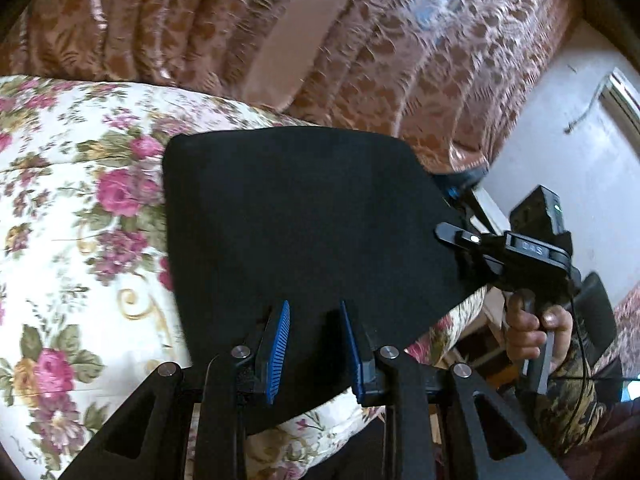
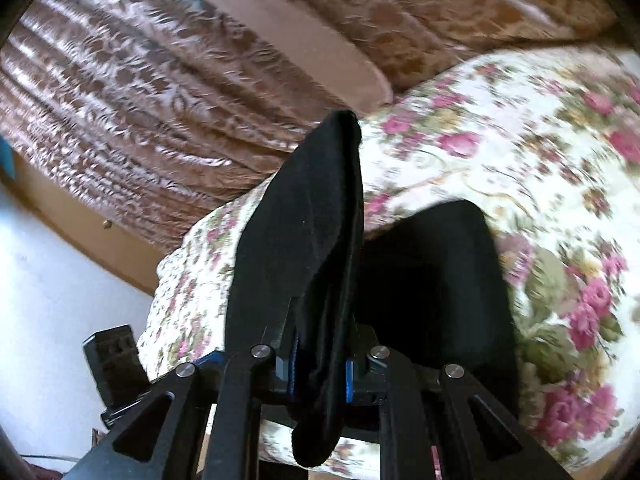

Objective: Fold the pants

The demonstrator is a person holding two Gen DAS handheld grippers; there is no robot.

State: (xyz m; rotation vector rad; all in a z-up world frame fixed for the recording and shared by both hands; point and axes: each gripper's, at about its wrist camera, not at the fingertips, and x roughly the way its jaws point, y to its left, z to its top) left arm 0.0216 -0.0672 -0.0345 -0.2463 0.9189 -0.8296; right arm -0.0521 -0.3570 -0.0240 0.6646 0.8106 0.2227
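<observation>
The black pants (image 1: 304, 216) lie folded into a flat panel on the floral bedspread (image 1: 72, 208). My left gripper (image 1: 314, 320) hovers over the near edge of the pants with its blue pads (image 1: 280, 344) apart, the jaws open. My right gripper (image 1: 448, 236) reaches in from the right and touches the panel's right edge. In the right wrist view my right gripper (image 2: 320, 364) is shut on a bunched fold of the pants (image 2: 312, 224), which rises between the blue pads (image 2: 294, 364). More black cloth (image 2: 432, 272) lies flat on the bedspread (image 2: 520, 168) to the right.
A brown patterned curtain (image 1: 360, 48) hangs behind the bed. A white wall (image 1: 560, 140) stands at the right. The bed's edge drops away below the pants, with a person's hand (image 1: 532, 332) on the right gripper's handle.
</observation>
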